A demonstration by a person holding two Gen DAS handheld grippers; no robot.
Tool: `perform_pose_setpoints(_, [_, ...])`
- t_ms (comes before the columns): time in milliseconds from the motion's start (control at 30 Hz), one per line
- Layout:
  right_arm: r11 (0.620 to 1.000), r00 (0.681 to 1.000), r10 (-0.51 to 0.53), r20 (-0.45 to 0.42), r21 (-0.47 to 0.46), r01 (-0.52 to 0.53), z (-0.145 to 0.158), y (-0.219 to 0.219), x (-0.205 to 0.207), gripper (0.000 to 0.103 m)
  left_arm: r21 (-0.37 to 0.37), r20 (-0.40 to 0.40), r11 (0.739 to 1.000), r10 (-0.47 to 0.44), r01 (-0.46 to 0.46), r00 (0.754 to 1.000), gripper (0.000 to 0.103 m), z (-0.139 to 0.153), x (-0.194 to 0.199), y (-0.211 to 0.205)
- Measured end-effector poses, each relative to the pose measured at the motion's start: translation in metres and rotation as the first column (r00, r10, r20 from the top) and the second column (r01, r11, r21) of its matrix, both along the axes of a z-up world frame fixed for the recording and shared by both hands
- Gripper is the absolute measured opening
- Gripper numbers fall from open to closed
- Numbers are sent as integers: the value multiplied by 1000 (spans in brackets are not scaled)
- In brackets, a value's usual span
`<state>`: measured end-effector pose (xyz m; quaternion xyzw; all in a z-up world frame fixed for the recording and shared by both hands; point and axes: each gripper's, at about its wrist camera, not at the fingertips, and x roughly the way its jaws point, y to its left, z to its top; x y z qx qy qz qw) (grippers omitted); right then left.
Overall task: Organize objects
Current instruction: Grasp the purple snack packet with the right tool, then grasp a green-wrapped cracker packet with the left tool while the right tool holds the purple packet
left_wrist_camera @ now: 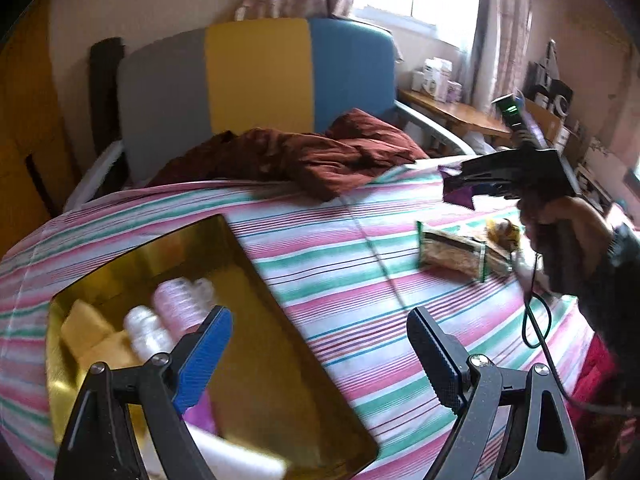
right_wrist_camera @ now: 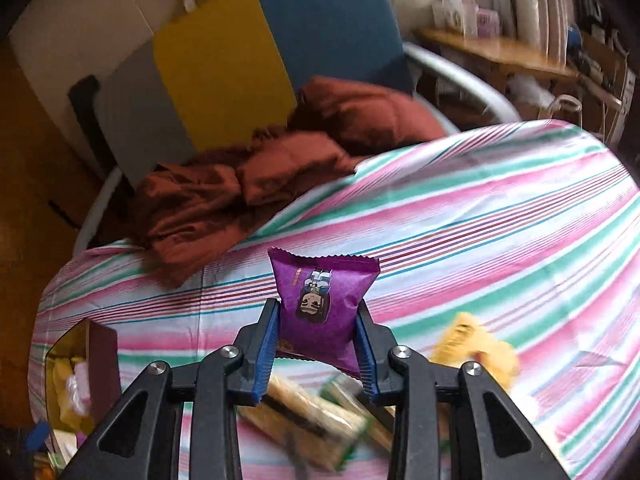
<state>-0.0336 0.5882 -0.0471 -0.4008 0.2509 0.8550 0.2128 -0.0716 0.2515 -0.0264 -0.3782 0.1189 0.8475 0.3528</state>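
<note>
Right gripper (right_wrist_camera: pixel 318 344) fingers clamp purple snack packet (right_wrist_camera: pixel 324 300) (lifted above striped bed (right_wrist_camera: pixel 480 220)); my left gripper (left_wrist_camera: pixel 320 356) gapes wide, empty, over gold tin (left_wrist_camera: pixel 280 360).

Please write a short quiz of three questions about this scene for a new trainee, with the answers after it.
1. True or false: the right gripper is shut on the purple snack packet.
2. What lies inside the gold tin? A) wrapped snacks B) a brown cloth C) nothing
3. Fill in: the left gripper is ____ and holds nothing.

Key:
1. True; its pads press both sides of the packet, raised above the striped bed sheet.
2. A.
3. Open.
</note>
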Motion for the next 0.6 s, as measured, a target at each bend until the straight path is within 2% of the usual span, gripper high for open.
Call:
perform_pose_setpoints(67, [999,1000,-7,-22,39,8,9,2,18,35,7,28,1000,-16,16,999,89,1,-3,13])
perform_pose_setpoints(167, [995,997,-37,-70,87,43,19,7,41,35,30,121,999,-48,45,991,88,-1,-7,40])
perform_pose_setpoints(367, [994,983,-91,-159,48,100,26,27,73,35,56,269,997,-70,57,961,81,-16,-8,107])
perform_pose_setpoints(467, [993,975,-103,-197,41,113,31,34,83,35,86,378,996,-59,29,924,78,-31,-12,137])
perform_pose_setpoints(600, [990,966,-115,-232,55,131,38,37,91,35,118,526,991,-14,-57,851,77,-54,-21,166])
